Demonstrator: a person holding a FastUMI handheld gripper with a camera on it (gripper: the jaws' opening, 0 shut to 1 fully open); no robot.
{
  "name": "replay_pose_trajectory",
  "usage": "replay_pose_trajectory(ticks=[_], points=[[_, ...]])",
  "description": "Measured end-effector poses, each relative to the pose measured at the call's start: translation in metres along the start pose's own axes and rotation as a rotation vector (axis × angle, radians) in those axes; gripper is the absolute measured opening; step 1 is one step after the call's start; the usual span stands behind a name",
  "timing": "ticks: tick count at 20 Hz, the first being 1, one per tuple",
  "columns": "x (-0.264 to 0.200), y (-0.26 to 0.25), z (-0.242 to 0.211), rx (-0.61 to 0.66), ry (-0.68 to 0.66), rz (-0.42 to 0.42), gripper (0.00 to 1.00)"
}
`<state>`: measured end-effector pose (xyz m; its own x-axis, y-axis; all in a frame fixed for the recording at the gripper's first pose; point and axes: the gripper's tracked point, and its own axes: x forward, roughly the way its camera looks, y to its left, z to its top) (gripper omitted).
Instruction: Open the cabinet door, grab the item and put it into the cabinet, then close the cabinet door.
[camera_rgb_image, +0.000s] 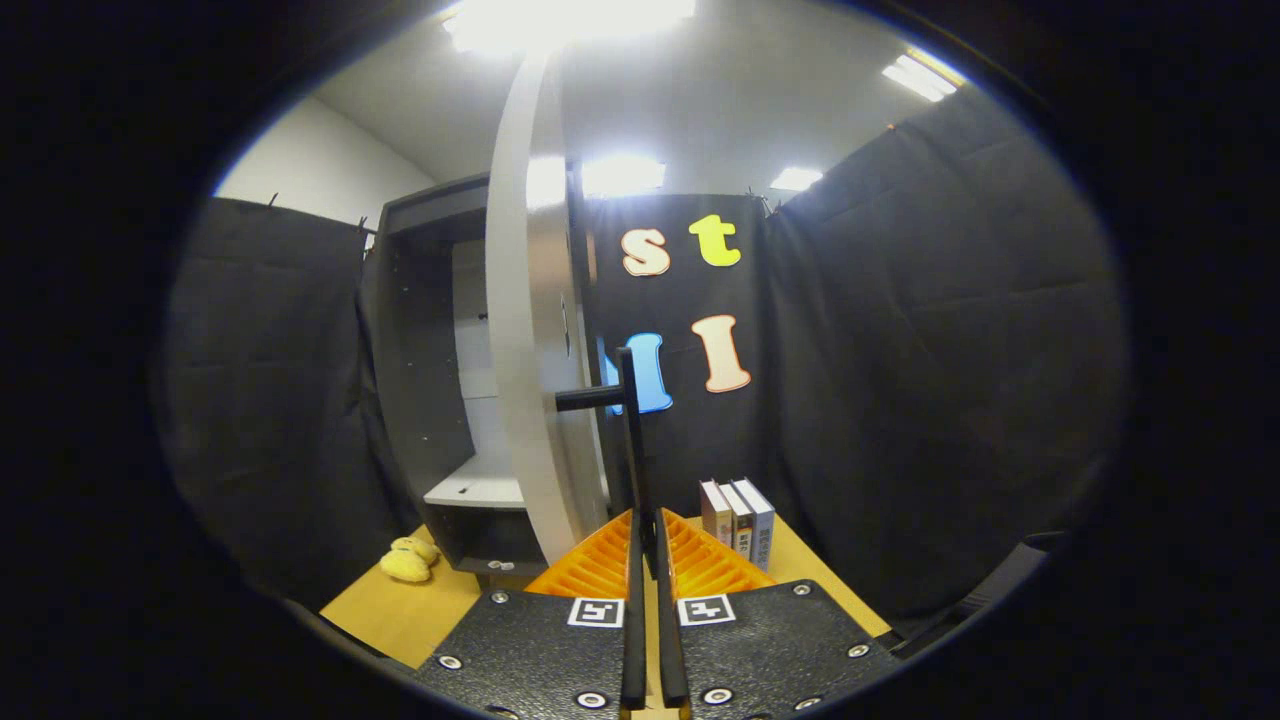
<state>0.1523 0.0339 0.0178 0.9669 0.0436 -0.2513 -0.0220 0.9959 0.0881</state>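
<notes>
fingers (645, 530) clamping one door handle (628, 430), three books (738, 520)

We're looking up into hard glare: the ceiling light panels (570, 20) blow out to pure white, and more glow washes over the cabinet door (525, 330) along its upper edge. The booth's black cloth soaks up light, so the sides sit dim. We get strong fisheye bending (the door edge curves like a bow), and sharpness falls off outward. The orange fingers (590, 570) are pressed together on the door's black handle (630, 440), crisp and evenly lit.
</notes>
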Motion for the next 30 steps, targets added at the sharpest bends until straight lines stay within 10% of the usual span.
replay_pose_trajectory(ticks=[8, 14, 30], points=[[-0.043, 0.028, 0.048, -0.100, -0.224, 0.002, 0.13], [-0.043, 0.088, 0.043, -0.194, -0.378, 0.044, 0.87], [0.039, 0.224, -0.198, -0.167, -0.021, 0.162, 0.93]])
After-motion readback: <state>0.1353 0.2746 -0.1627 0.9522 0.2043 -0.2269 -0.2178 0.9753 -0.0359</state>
